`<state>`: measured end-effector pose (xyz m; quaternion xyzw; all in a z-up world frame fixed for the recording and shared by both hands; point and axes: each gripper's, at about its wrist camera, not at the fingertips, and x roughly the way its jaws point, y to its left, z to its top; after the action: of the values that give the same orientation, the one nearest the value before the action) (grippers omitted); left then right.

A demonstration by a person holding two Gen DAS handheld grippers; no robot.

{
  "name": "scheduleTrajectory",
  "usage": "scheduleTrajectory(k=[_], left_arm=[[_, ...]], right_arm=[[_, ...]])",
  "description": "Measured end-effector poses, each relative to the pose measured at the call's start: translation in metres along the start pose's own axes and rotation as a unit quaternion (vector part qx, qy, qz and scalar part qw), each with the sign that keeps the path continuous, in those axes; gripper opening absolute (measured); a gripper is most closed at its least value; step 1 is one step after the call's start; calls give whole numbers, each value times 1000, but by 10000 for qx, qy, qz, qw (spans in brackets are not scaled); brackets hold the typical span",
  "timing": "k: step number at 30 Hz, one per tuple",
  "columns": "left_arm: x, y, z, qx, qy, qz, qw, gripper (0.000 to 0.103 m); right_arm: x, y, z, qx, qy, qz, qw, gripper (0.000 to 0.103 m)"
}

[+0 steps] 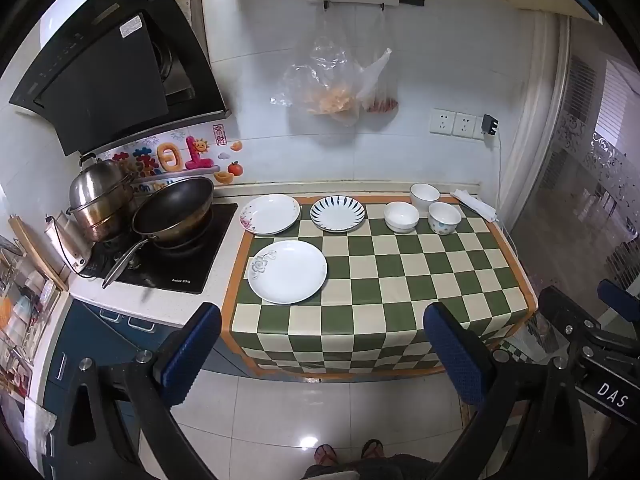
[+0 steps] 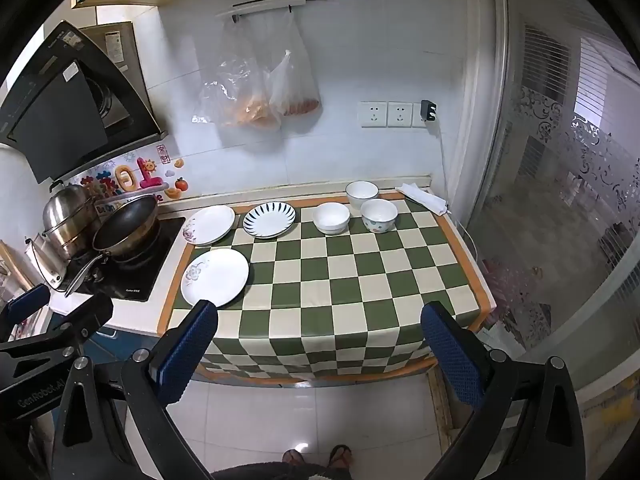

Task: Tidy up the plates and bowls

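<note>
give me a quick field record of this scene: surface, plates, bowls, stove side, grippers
surface: checkered cloth on the counter
plates: three; front plate, floral plate behind it, striped plate to its right
bowls: three, clustered at back right; patterned bowl, plain bowl, rear bowl
stove side: pan and steel pot
grippers: left hand-held gripper and right hand-held gripper open, empty

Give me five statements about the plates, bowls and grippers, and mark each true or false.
1. Three plates lie on the checked cloth. True.
2. The striped plate is stacked on the near plate. False: it lies apart, farther back.
3. Three bowls stand at the far right of the cloth. True.
4. The left gripper holds a bowl. False: it is open and empty.
5. The wok sits on the cloth. False: it is on the stove.
</note>
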<state>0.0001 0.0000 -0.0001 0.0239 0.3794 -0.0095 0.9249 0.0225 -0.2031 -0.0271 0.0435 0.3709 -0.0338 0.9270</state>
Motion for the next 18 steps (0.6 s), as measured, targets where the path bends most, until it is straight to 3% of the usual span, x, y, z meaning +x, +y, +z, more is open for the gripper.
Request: scheduleTrajectory(k=[18], left_arm=[[0, 1, -7, -32, 39, -45, 10000, 103]], right_arm=[[6, -6, -2, 82, 20, 14, 10000, 103]])
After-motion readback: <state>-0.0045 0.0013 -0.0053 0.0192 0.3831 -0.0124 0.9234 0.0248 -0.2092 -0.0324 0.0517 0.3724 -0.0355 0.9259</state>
